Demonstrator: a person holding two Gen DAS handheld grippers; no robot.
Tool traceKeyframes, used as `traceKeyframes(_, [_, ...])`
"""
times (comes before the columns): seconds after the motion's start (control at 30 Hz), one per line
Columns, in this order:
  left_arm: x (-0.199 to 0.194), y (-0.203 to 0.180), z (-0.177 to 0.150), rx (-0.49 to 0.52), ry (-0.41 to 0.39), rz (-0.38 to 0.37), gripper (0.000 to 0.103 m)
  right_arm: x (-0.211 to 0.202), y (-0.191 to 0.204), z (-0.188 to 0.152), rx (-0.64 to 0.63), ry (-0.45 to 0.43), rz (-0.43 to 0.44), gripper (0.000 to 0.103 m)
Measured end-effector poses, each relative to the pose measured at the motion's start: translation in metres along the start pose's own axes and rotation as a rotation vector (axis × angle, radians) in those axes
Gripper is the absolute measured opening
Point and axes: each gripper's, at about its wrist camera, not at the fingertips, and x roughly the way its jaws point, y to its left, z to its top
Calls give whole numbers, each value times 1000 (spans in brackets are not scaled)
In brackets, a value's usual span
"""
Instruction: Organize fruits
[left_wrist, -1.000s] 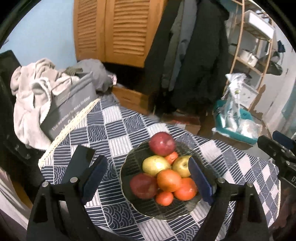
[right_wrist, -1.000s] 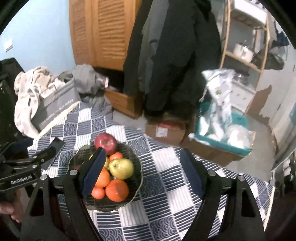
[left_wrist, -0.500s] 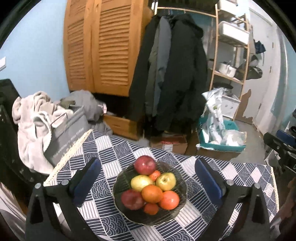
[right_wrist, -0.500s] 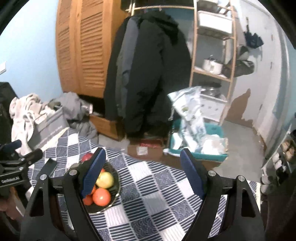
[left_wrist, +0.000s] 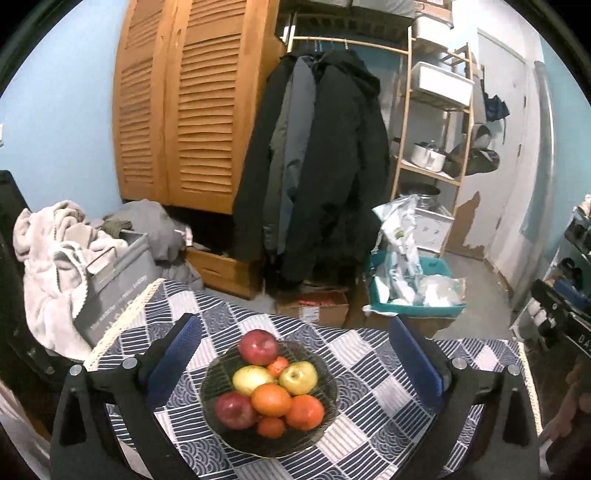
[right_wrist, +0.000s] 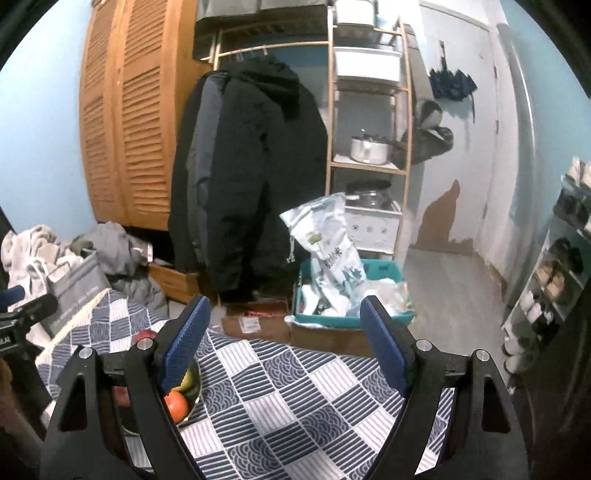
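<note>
Soft, even indoor light, a bit dim, with no hard shadows or glare. Straight lines bow toward black rounded corners, and the pale blue wall (right_wrist: 461, 155) looks slightly smeared.

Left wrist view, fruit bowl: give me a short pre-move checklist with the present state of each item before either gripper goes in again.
1. Left gripper empty: ok, the blue pads stand wide with nothing pressed between them.
2. Right gripper empty: ok, only tablecloth shows between its fingers.
3. Fruit all in the bowl: ok, red apples, yellow apples and oranges are piled inside; none lies on the cloth.
4. Pile stable: cannot tell, fruit is stacked and touching.
5. Bowl fully on the table: ok in the left wrist view.
6. Bowl clear in the right wrist view: not ok, the left finger hides most of it.
</note>
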Motion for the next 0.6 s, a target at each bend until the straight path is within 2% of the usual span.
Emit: traceKeyframes(0.6, [0,-19,4,24,-7,-18,102,1,-29,-15,13,19,-49,82])
